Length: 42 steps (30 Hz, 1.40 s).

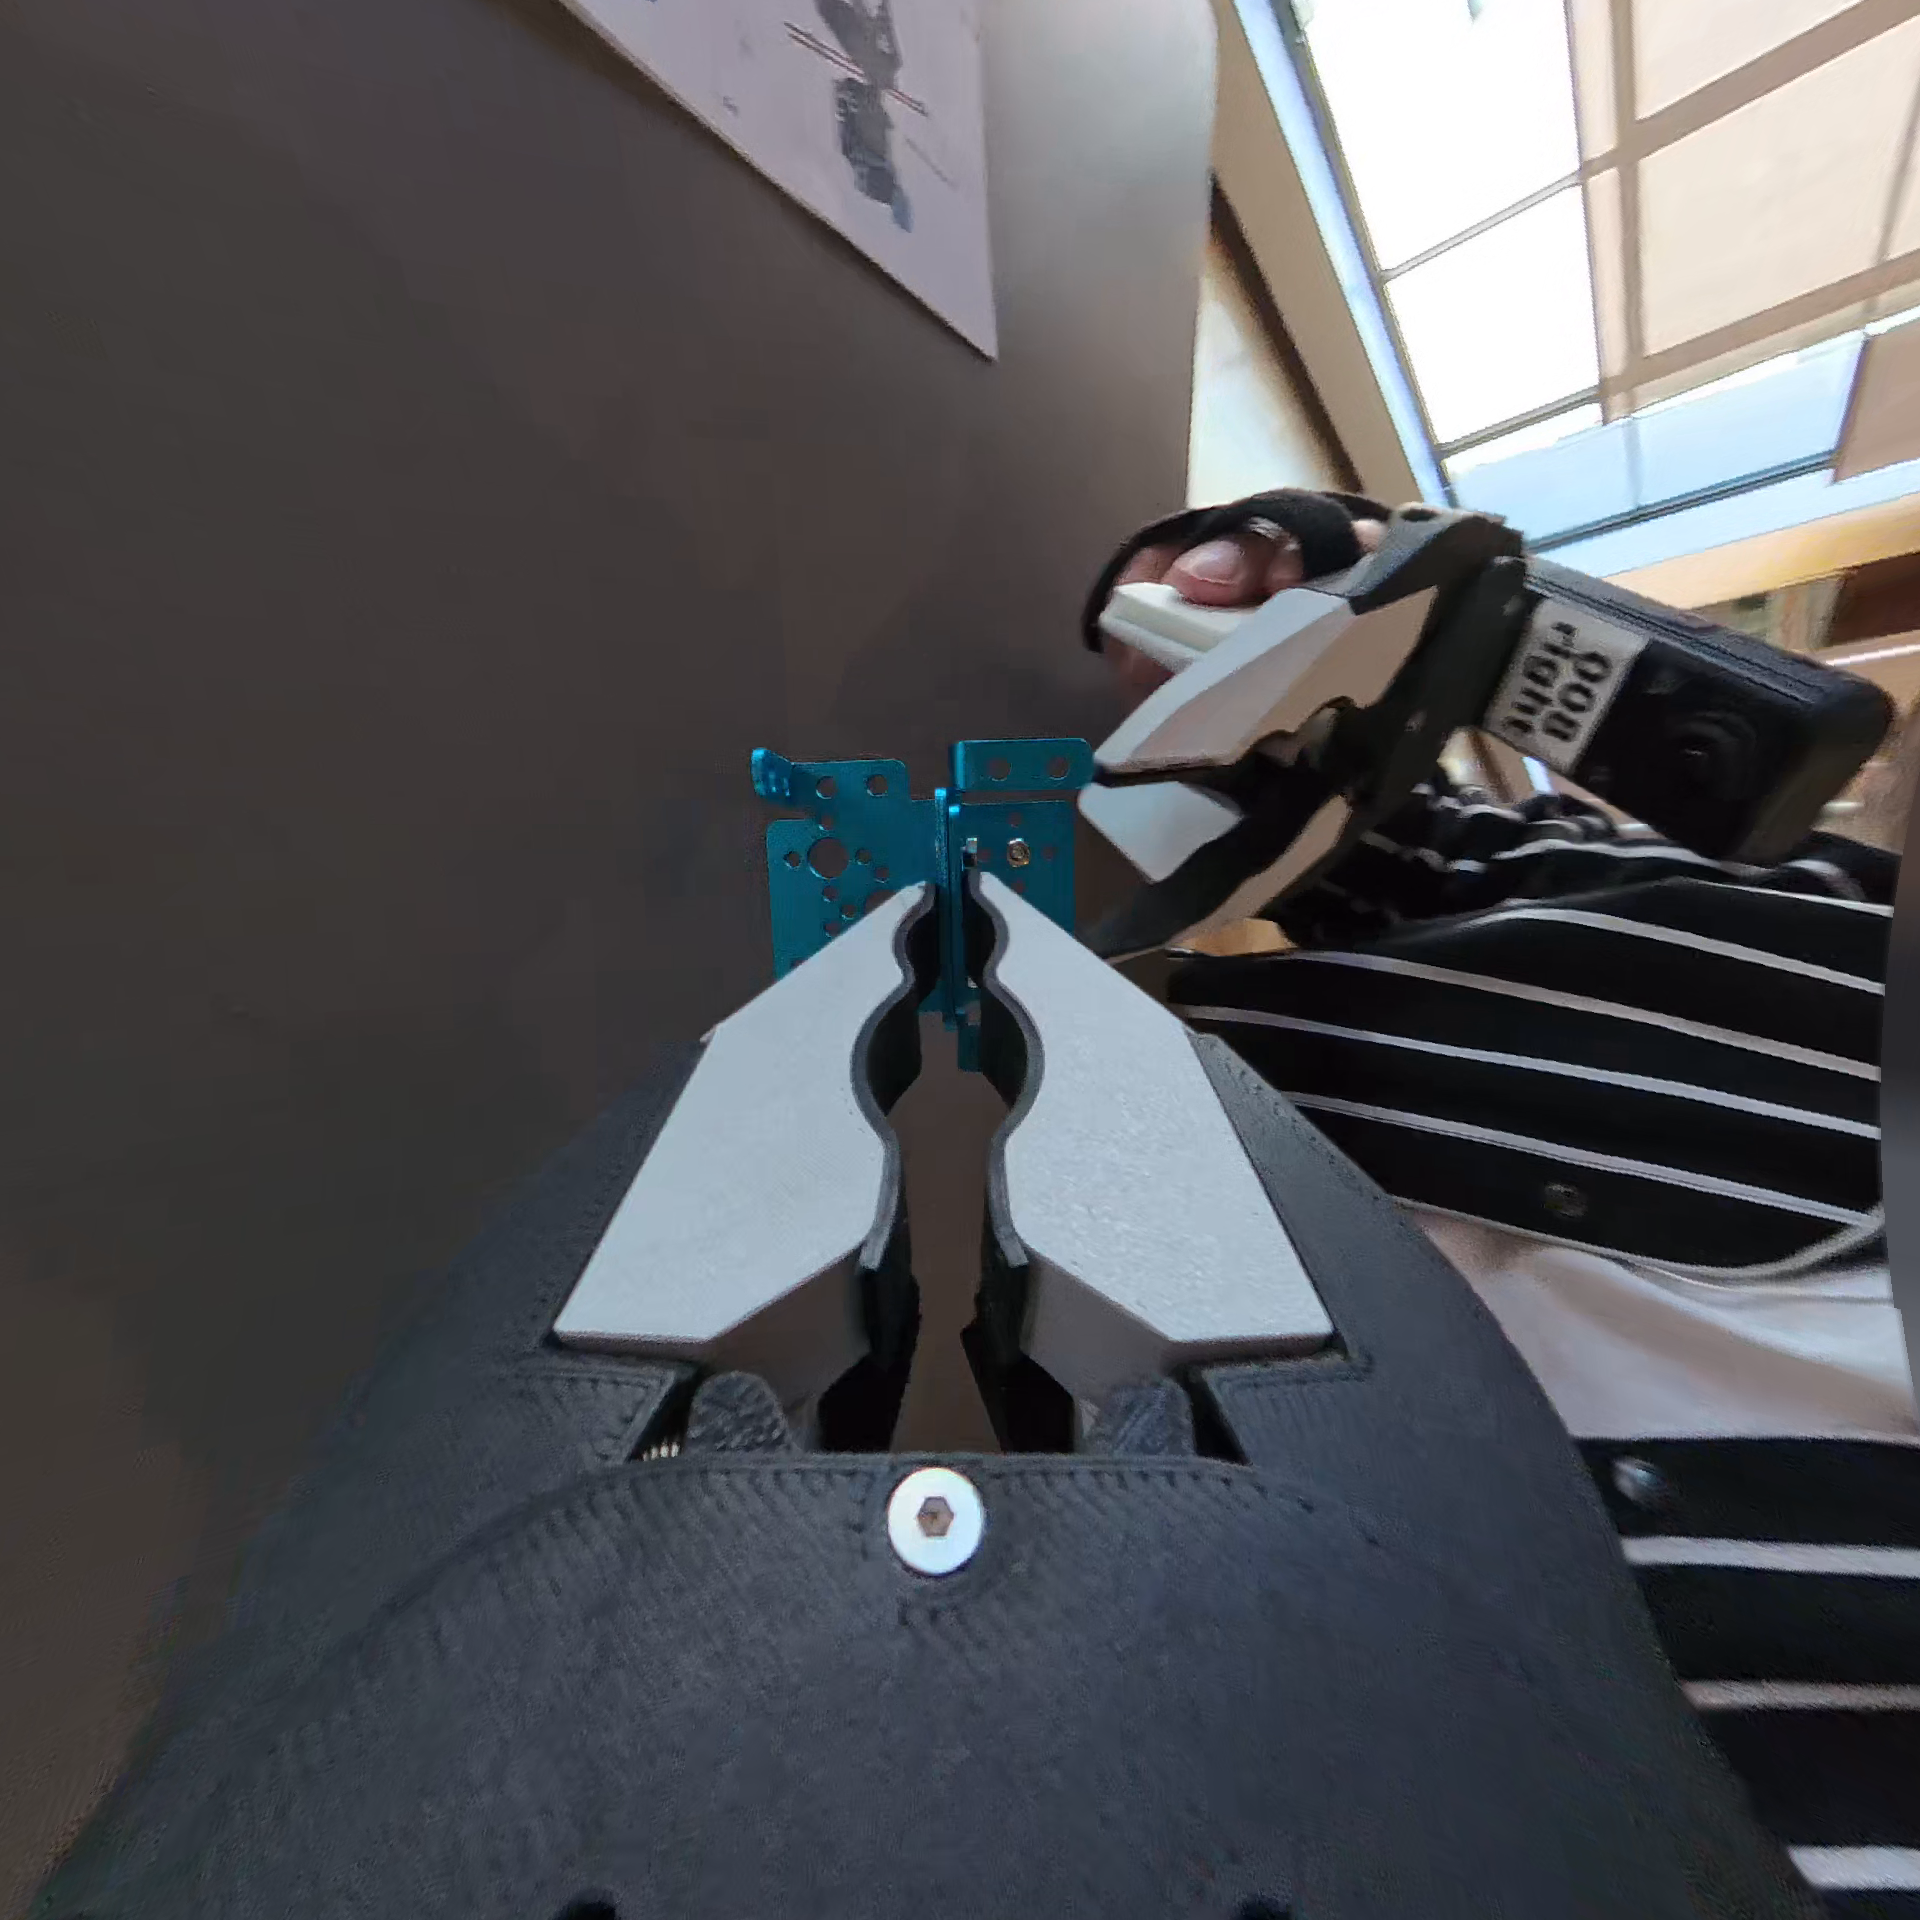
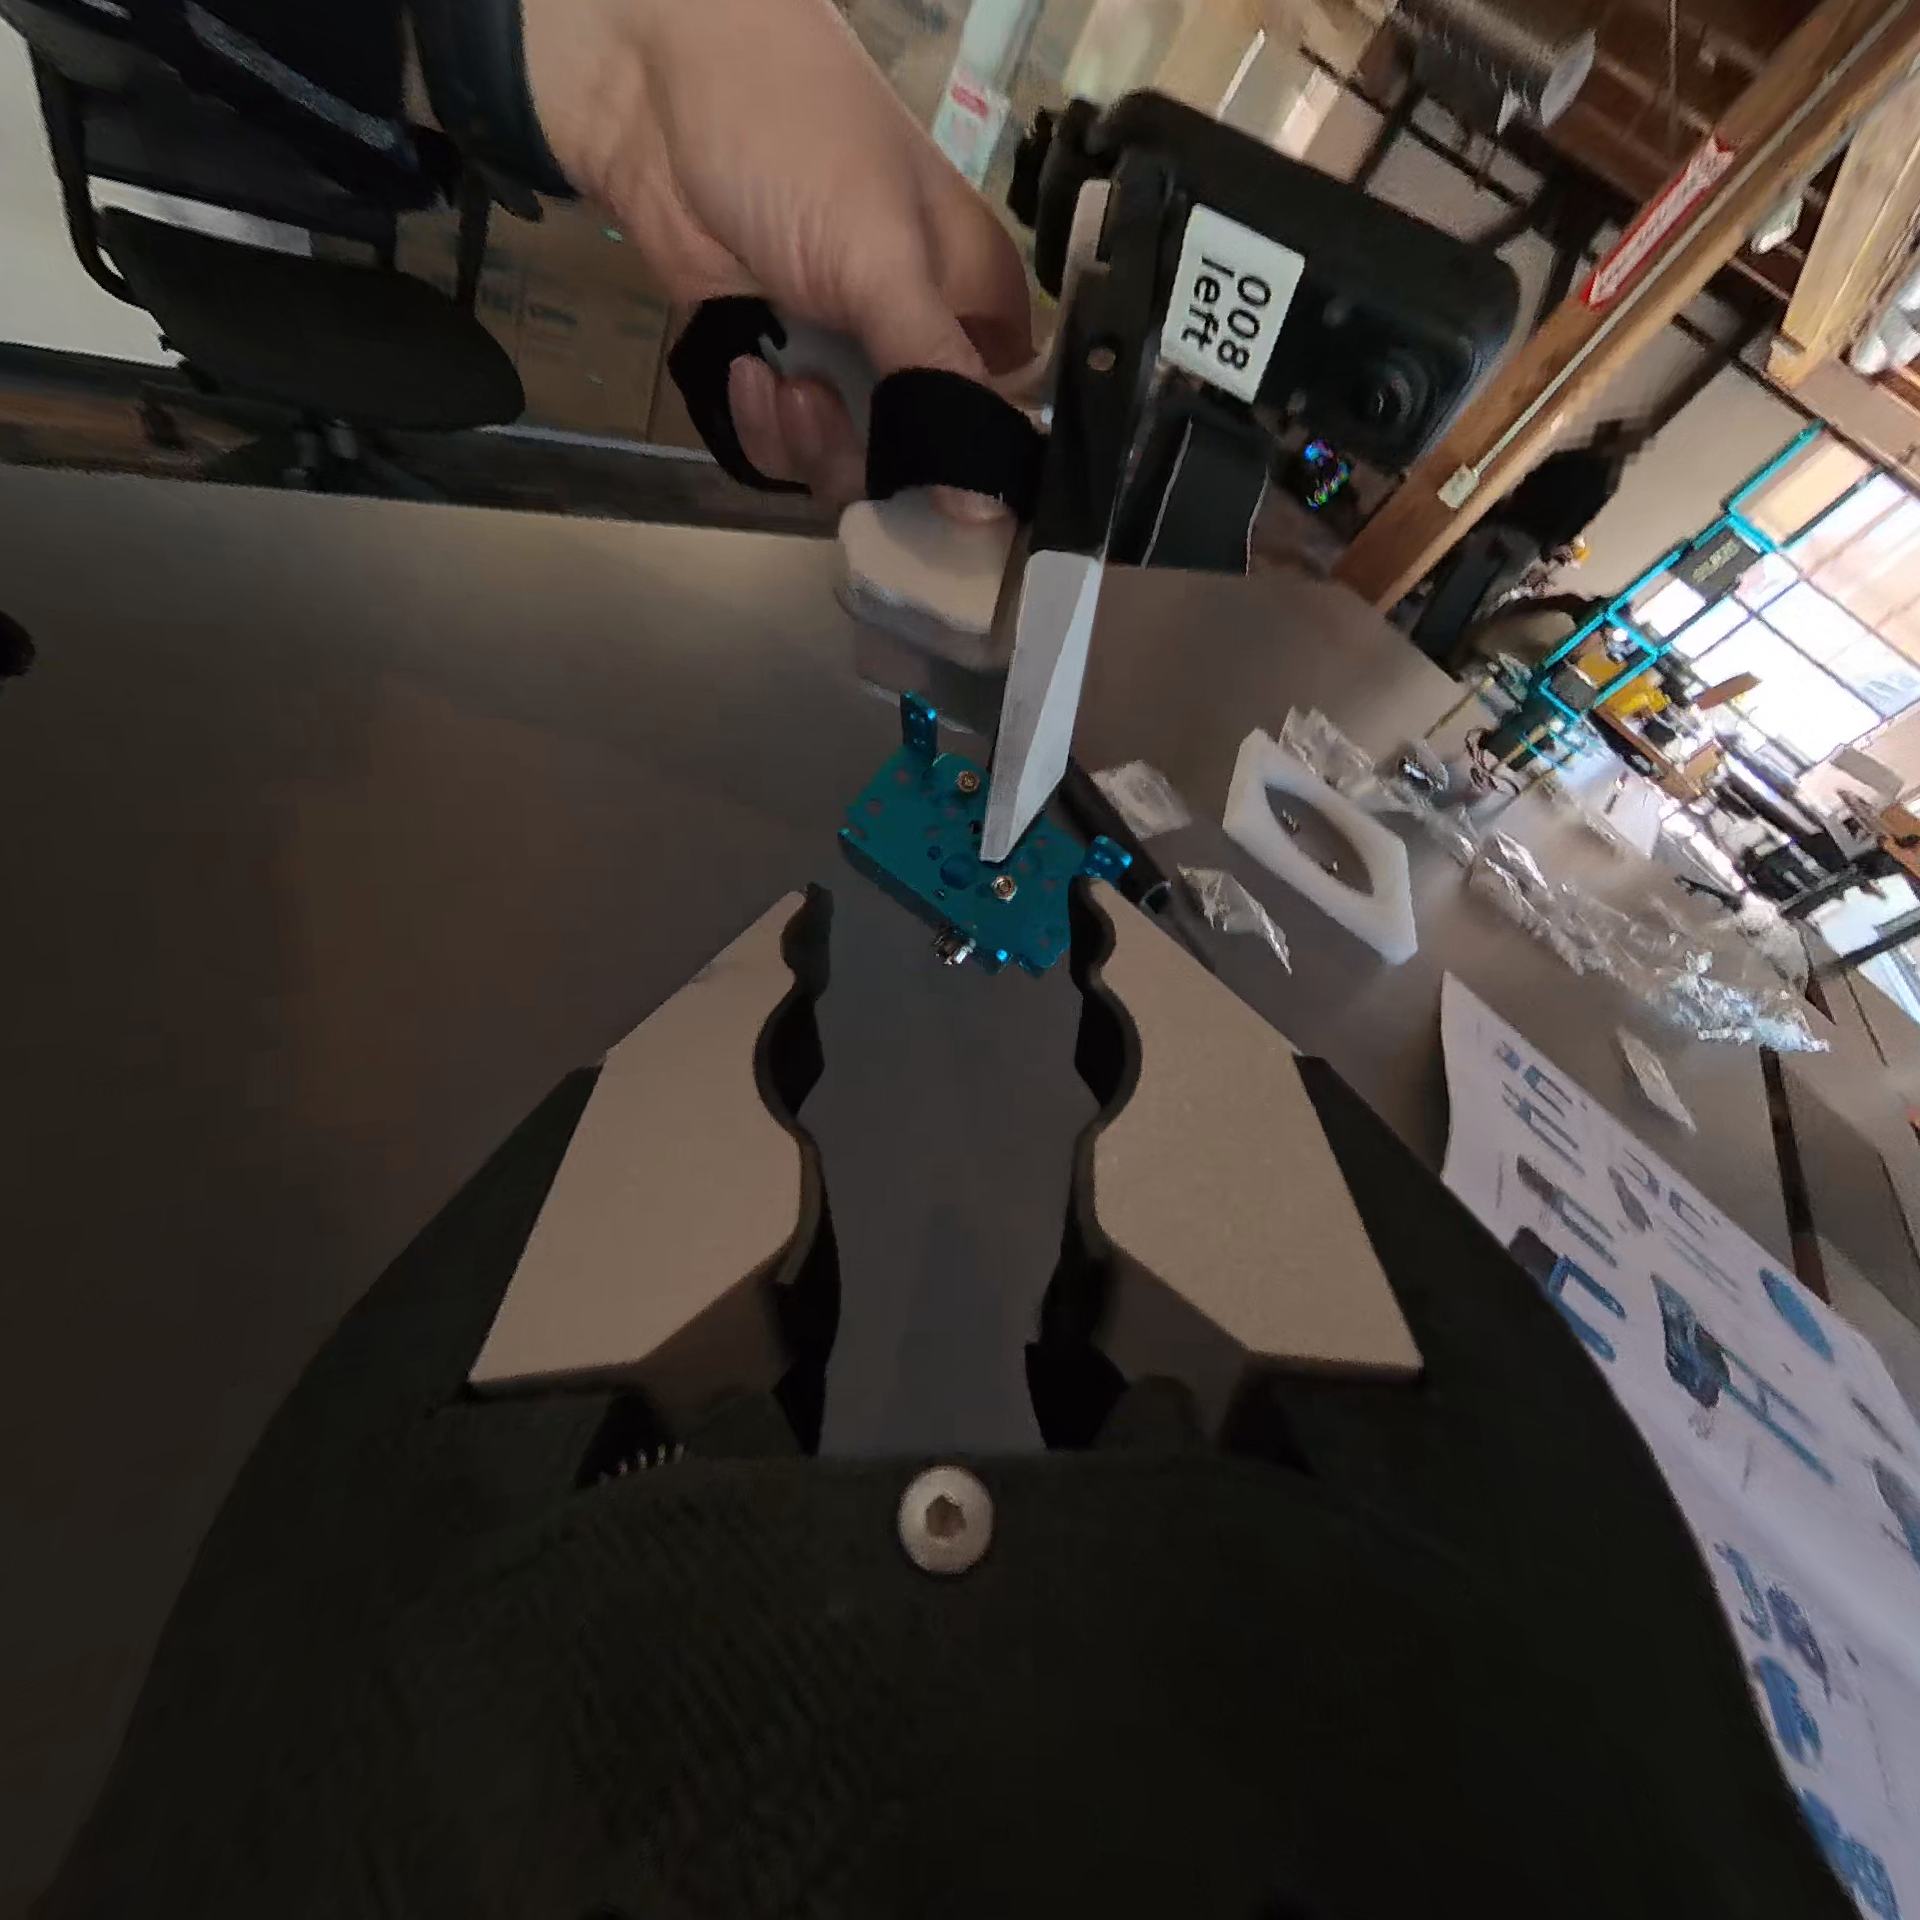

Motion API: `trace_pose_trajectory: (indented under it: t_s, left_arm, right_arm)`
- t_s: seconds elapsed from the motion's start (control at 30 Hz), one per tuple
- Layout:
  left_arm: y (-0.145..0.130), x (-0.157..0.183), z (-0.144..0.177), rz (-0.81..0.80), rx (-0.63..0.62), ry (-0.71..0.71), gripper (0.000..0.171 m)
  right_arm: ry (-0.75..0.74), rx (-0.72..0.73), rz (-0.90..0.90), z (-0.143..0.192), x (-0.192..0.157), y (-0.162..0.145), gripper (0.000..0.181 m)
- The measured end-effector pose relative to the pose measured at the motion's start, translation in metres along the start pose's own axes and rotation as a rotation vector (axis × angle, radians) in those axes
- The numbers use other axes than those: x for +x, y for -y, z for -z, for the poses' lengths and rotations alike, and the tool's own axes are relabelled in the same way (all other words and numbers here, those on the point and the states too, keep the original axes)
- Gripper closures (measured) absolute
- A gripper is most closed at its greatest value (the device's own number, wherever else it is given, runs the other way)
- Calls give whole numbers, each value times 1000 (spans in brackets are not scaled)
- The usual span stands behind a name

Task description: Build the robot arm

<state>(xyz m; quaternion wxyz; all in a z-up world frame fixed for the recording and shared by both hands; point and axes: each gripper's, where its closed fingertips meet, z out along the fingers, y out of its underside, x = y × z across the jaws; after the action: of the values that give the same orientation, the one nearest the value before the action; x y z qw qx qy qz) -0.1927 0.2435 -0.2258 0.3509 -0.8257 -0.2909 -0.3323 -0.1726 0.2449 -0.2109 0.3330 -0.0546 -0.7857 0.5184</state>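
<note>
left wrist view: our left gripper (image 1: 951,899) pinches the blue metal bracket (image 1: 831,868) above the table (image 2: 312,727); our right gripper (image 2: 945,914) gapes wide, just beside it. a thin-edge pinch could let it twist loose.

From my right gripper (image 2: 951,935), the gap between its 2 parted fingers is free. At 12 o'clock the blue bracket (image 2: 951,862) and left gripper (image 2: 1013,831) block passage. At 2 o'clock, white foam block (image 2: 1320,842) and foil bags (image 2: 1621,914); 4 o'clock, printed sheet (image 2: 1704,1382). Bare table (image 2: 364,831) toward 10 o'clock.
</note>
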Motion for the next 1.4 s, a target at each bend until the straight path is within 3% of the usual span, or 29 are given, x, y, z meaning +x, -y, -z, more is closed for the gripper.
trace_pose_trajectory:
  t_s: [0.1,0.27,0.4,0.87,1.2,1.27,1.33,1.4]
  left_arm:
    - [-2,23,3,25,9,-87,169]
    - [-6,49,8,1,-14,-106,169]
    - [-3,64,11,-15,-10,-115,169]
    - [5,78,19,-48,69,-131,170]
    - [-1,103,24,-234,116,-85,170]
    - [2,103,28,-296,156,-17,170]
    - [3,96,33,-381,181,107,170]
    - [5,94,37,-482,225,220,170]
  right_arm:
    - [90,69,-39,5,-9,16,133]
    - [59,155,-20,16,-2,41,137]
    - [56,141,-5,17,-1,44,146]
    - [-31,175,29,24,7,56,156]
    - [-109,209,192,38,3,78,156]
    - [-141,220,209,45,4,84,152]
    - [-117,256,115,53,5,90,150]
    - [-29,294,-182,58,12,95,146]
